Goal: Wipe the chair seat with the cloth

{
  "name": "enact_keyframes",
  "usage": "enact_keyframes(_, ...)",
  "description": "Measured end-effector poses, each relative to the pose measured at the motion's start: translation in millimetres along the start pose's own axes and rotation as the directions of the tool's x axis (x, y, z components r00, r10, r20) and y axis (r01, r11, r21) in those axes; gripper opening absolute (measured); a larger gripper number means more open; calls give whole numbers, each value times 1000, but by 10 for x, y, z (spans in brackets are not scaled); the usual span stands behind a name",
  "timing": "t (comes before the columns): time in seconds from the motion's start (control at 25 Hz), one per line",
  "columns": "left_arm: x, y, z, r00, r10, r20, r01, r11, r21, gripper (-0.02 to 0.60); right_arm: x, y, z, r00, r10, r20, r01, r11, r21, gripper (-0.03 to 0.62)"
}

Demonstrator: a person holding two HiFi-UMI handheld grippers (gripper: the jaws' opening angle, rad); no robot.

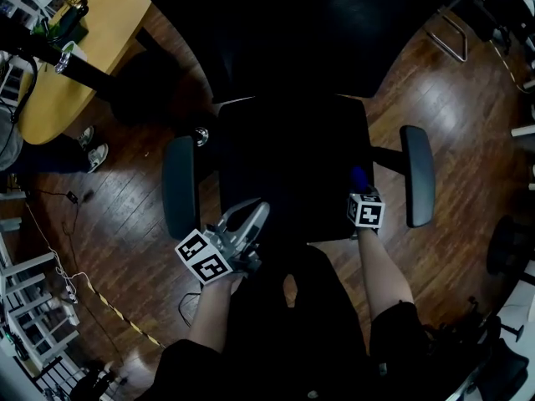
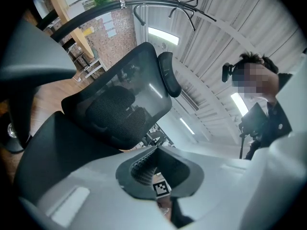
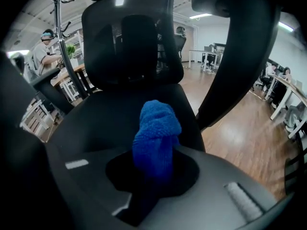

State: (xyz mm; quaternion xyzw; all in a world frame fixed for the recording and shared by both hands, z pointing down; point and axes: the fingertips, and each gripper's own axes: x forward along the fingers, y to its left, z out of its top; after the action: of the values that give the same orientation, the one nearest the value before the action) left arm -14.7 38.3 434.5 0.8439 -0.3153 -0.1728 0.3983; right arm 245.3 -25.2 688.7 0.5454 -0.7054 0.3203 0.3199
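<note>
Right gripper (image 3: pixel 154 163), clamped on the bunched blue cloth (image 3: pixel 156 131) above the chair seat's (image 3: pixel 103 121) front right, would probably wipe best by pressing low and sweeping across, while the left gripper (image 2: pixel 154 151), jaws together and empty, sat at the seat's front left edge.

A black chair seat (image 1: pixel 292 161) sits between two grey armrests (image 1: pixel 180 186) on a dark wooden floor (image 1: pixel 468 115). The left gripper (image 1: pixel 253 214) is at the seat's front left corner. The right gripper (image 1: pixel 362 195) is at the front right, with a blue cloth (image 1: pixel 359 177) poking out ahead of it. A pale wooden bench (image 1: pixel 100 32) stands at the upper left.
</note>
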Motion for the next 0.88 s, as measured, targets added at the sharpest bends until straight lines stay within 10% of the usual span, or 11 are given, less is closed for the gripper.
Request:
enact_keyframes(0.28, -196, 17, 139, 999, 29, 42, -29, 1000, 5, -8, 58, 1307, 45, 980, 198, 29, -199, 980, 26, 40)
enact_keyframes(0.6, -413, 29, 320, 994, 67, 83, -70, 997, 33, -8, 113, 3602, -313, 850, 517, -105, -527, 830, -180, 40)
enact_keyframes(0.88, -521, 52, 324, 995, 67, 76, -69, 997, 26, -8, 133, 3746, -408, 851, 517, -87, -524, 828, -199, 40)
